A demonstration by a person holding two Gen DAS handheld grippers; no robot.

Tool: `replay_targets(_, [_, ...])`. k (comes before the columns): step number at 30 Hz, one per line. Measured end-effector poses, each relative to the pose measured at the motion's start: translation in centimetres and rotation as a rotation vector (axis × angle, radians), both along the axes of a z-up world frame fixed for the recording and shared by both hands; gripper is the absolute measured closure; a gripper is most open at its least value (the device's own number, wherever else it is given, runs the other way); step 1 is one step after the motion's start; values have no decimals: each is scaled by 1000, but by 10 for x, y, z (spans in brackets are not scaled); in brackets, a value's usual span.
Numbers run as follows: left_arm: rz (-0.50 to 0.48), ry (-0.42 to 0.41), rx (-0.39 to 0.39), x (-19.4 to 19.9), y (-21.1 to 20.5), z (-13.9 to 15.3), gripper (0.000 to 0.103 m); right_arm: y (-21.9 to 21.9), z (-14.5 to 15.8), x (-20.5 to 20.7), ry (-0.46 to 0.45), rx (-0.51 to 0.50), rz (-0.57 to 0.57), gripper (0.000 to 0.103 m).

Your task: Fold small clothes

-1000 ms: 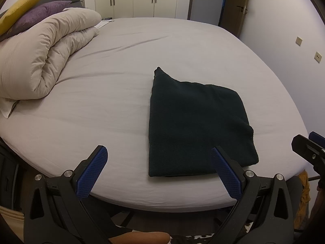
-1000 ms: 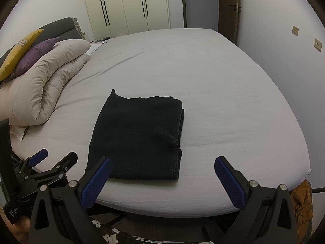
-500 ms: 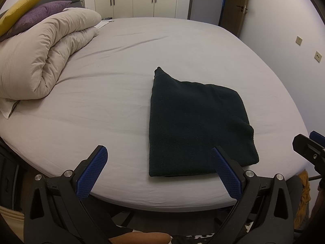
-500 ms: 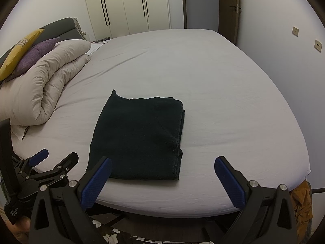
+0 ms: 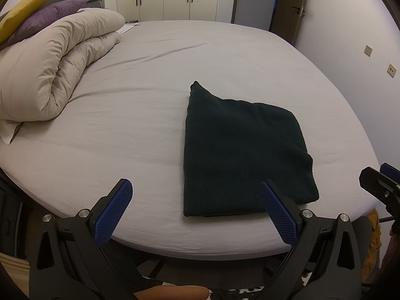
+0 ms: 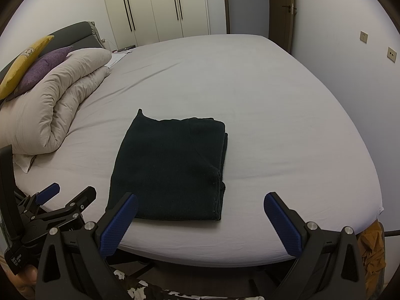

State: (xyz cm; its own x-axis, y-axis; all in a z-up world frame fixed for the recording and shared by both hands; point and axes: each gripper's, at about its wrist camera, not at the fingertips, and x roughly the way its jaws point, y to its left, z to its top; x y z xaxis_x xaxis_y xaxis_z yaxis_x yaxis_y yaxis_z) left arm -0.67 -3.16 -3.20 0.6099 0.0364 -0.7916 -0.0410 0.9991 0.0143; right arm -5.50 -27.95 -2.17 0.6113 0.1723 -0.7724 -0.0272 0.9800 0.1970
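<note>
Dark garment (image 6: 170, 167) lies folded on bed (image 6: 275, 115). Left gripper (image 5: 197, 210), right gripper (image 6: 200, 221): jaws apart, empty. Risk: regrasp drags 12 o'clock corner, unfolds stack.

Both wrist views face across the bed (image 5: 125, 130) from its near edge.

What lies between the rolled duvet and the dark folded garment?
Only bare grey sheet, shown in both views, between duvet and garment.

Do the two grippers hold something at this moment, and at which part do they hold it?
Nothing is held. The left gripper and right gripper both have open, empty jaws. The folded dark garment lies free on the bed.
</note>
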Motion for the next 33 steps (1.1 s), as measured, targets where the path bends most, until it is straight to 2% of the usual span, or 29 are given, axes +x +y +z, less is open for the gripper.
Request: replay_targets(33, [-5, 7, -1, 0, 1, -2, 0, 1, -2, -2, 5, 4, 1, 0])
